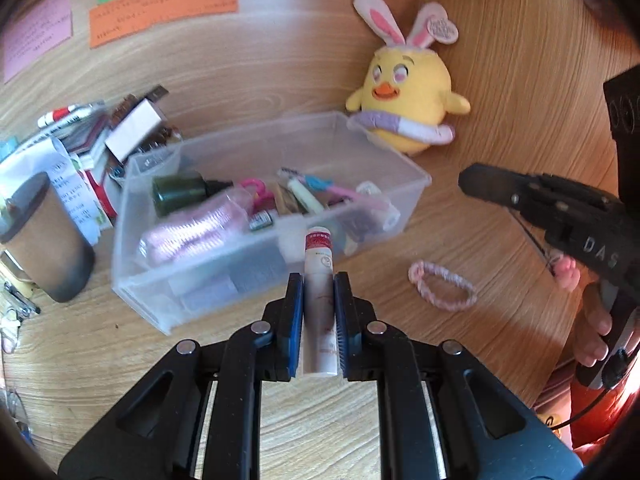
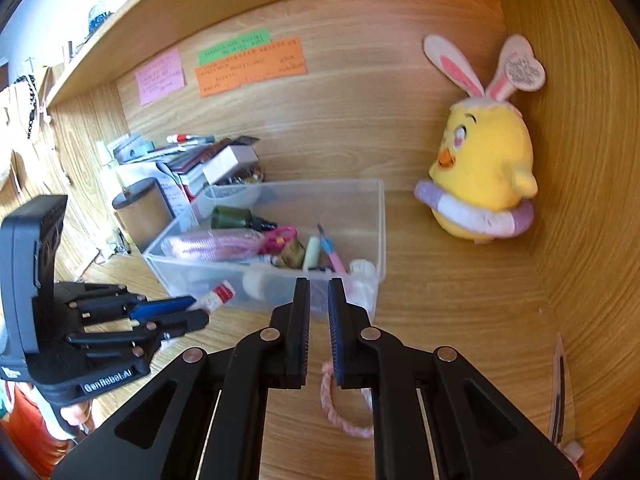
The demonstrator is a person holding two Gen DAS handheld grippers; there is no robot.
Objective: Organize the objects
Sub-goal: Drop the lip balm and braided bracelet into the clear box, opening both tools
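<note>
My left gripper (image 1: 318, 280) is shut on a white tube with a red cap (image 1: 318, 276), held just in front of the clear plastic bin (image 1: 416, 184); the tube also shows in the right wrist view (image 2: 218, 295). The bin (image 2: 382, 216) holds a dark green bottle (image 1: 176, 194), a pink brush (image 1: 192, 232) and several small items. My right gripper (image 2: 319, 284) has a narrow gap between its jaws and holds nothing, above a pink braided hair tie (image 2: 330, 404), which lies right of the bin on the desk (image 1: 440, 286).
A yellow chick plush with bunny ears (image 1: 408, 92) stands in the back right corner. A brown cup with a dark lid (image 1: 44, 240) and a pile of books and boxes (image 1: 120, 132) sit left of the bin. Coloured notes (image 1: 160, 8) hang on the back wall.
</note>
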